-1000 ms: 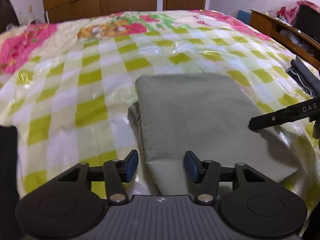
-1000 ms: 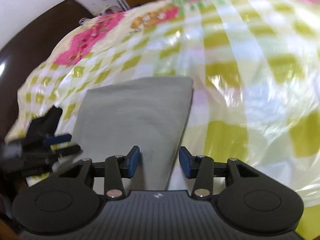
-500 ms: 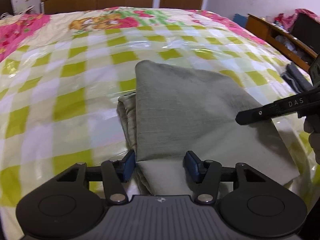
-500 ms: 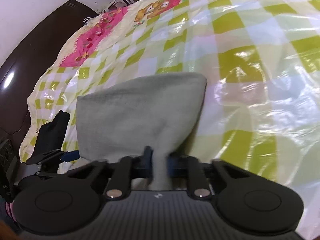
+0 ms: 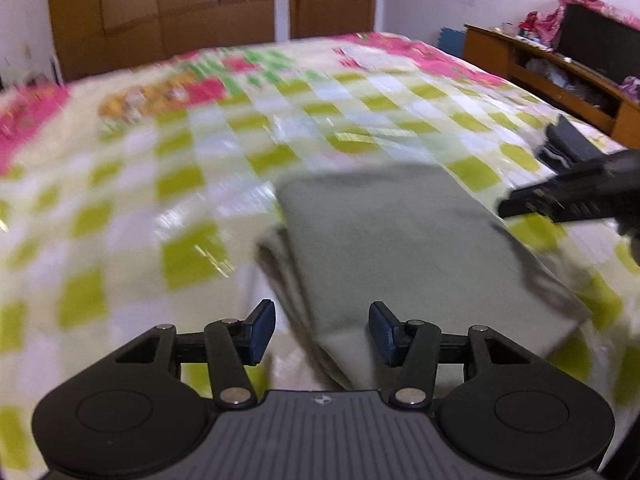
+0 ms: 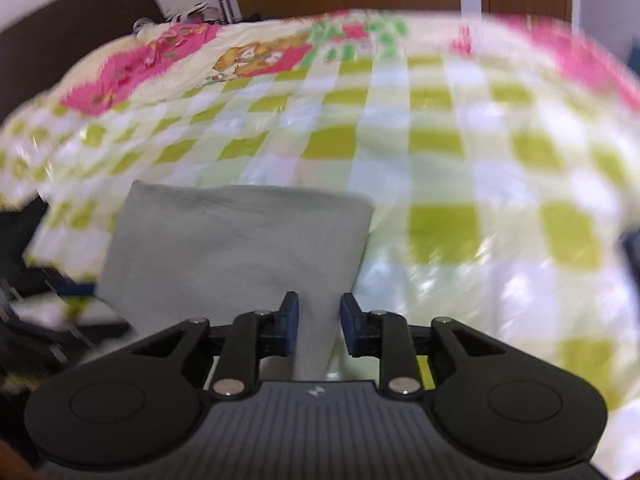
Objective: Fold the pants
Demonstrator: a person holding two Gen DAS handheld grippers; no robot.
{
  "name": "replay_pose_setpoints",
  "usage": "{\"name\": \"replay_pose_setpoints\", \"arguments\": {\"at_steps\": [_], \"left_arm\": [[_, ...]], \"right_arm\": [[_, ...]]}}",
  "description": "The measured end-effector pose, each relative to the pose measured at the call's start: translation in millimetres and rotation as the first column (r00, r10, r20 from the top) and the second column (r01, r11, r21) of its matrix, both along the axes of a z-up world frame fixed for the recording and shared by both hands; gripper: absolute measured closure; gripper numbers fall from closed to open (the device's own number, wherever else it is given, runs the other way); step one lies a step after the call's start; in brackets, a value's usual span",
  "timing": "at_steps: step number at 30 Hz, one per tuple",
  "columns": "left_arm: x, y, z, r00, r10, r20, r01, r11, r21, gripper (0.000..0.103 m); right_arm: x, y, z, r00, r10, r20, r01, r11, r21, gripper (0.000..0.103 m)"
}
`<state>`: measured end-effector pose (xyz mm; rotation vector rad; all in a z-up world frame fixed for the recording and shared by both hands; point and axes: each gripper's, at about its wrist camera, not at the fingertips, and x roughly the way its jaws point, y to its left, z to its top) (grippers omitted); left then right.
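Note:
The grey-green folded pants [image 5: 400, 248] lie as a flat rectangle on the checked bed cover [image 5: 168, 184]. My left gripper [image 5: 322, 332] is open above their near left corner, and its pads are clear of the cloth. In the right wrist view the pants [image 6: 240, 240] fill the lower left. My right gripper [image 6: 320, 322] is opening, with a strip of the pants' near edge between the pads but not pressed. The right gripper's black finger [image 5: 560, 196] reaches in over the pants' right side in the left wrist view.
Dark folded clothes [image 5: 568, 144] sit at the bed's right edge. A wooden shelf unit [image 5: 560, 76] stands beyond them. Wooden wardrobe doors [image 5: 168, 12] line the far wall. A dark headboard [image 6: 72, 60] runs along the bed's left in the right wrist view.
Half a second ago the right gripper was shut on the pants' near corner; now its jaws stand apart and the cloth lies loose. Both hands have shifted, and the views blur.

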<state>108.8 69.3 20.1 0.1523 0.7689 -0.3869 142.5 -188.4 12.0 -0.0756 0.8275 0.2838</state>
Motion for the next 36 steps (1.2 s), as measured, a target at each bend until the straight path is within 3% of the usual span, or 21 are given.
{"name": "replay_pose_setpoints", "arguments": {"at_steps": [3, 7, 12, 15, 21, 25, 29, 36], "left_arm": [[7, -12, 14, 0.995, 0.03, 0.091, -0.036, 0.997, 0.067, 0.04], [25, -29, 18, 0.991, 0.037, 0.132, -0.044, 0.998, 0.054, 0.04], [53, -46, -21, 0.997, 0.053, 0.055, -0.062, 0.985, 0.163, 0.035], [60, -37, -29, 0.995, 0.094, 0.014, -0.095, 0.989, 0.117, 0.032], [36, -29, -4, 0.989, 0.126, 0.076, -0.133, 0.986, 0.099, 0.032], [14, -19, 2, 0.986, 0.147, 0.077, -0.152, 0.985, 0.079, 0.032], [-6, -16, -5, 0.989, 0.141, 0.048, -0.144, 0.986, 0.077, 0.032], [-16, -23, -24, 0.992, 0.126, 0.009, -0.126, 0.98, 0.156, 0.031]], "right_arm": [[-13, 6, 5, 0.999, 0.004, 0.045, -0.003, 0.999, -0.04, 0.079], [-22, 10, 8, 0.997, -0.012, 0.075, 0.017, 0.997, -0.072, 0.08], [-26, 18, 6, 0.998, 0.003, 0.057, 0.001, 0.997, -0.073, 0.08], [-29, 24, 6, 0.998, 0.013, 0.055, -0.008, 0.996, -0.088, 0.08], [-37, 32, 12, 0.998, 0.018, 0.061, -0.012, 0.995, -0.095, 0.08], [-49, 43, 16, 0.996, 0.038, 0.077, -0.03, 0.994, -0.102, 0.08], [-55, 55, 8, 0.997, 0.058, 0.059, -0.05, 0.992, -0.118, 0.08], [-61, 63, -7, 0.998, 0.058, 0.017, -0.055, 0.99, -0.13, 0.08]]}}
